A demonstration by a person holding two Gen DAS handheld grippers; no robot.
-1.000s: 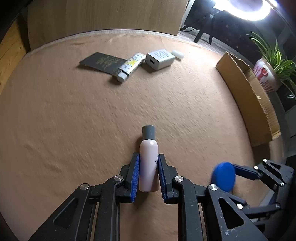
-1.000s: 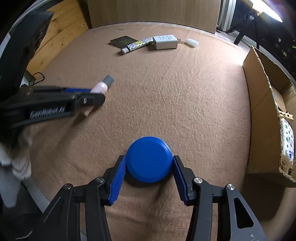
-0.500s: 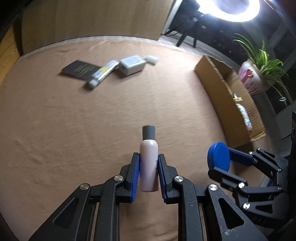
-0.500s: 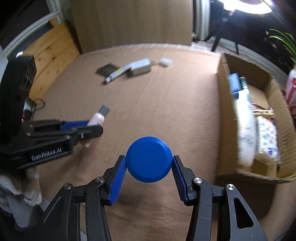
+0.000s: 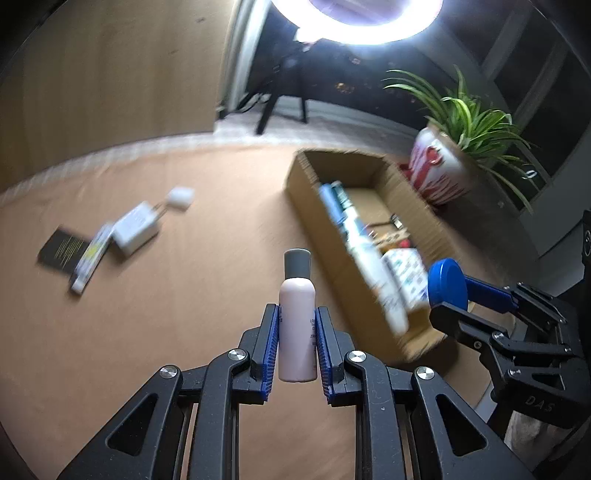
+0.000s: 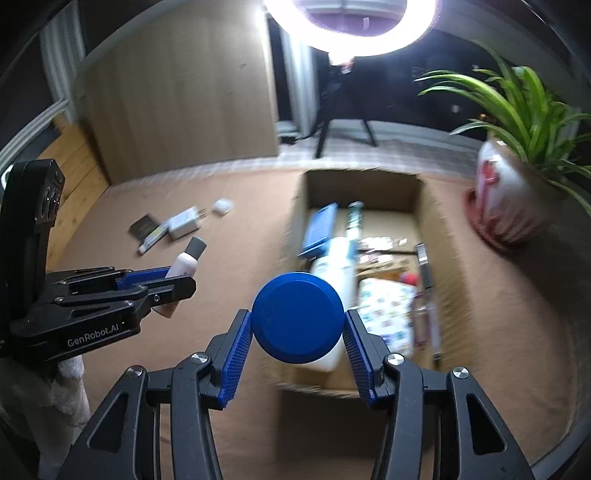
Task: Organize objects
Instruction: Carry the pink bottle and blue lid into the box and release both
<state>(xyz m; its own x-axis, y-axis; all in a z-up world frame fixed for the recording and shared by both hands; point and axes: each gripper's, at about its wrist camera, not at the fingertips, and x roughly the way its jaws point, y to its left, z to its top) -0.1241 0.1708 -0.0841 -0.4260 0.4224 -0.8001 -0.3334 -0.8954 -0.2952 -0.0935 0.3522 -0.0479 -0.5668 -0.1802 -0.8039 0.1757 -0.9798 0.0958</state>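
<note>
My left gripper (image 5: 296, 328) is shut on a small pale pink bottle (image 5: 297, 321) with a grey cap, held above the tan blanket. My right gripper (image 6: 298, 325) is shut on a round blue tin (image 6: 297, 317), which hangs over the near end of an open cardboard box (image 6: 424, 206). The box (image 5: 306, 192) holds a white bottle, a blue packet, a patterned pack and other small items. From the left wrist view the right gripper (image 5: 448, 291) and its blue tin (image 5: 445, 282) show at the right, over the box. The right wrist view shows the left gripper (image 6: 173, 284) and pink bottle (image 6: 184, 264) at the left.
A black card (image 5: 64, 247), a patterned tube (image 5: 90, 258), a white charger (image 5: 136, 229) and a small white case (image 5: 180, 197) lie on the blanket at the far left. A potted plant (image 5: 443, 173) stands beyond the box. A ring light (image 5: 358, 18) glares above, with a wooden panel behind.
Both grippers have risen and swung right toward the cardboard box, still holding the pink bottle and the blue tin. The box interior has come into view, and the tin now hangs over it.
</note>
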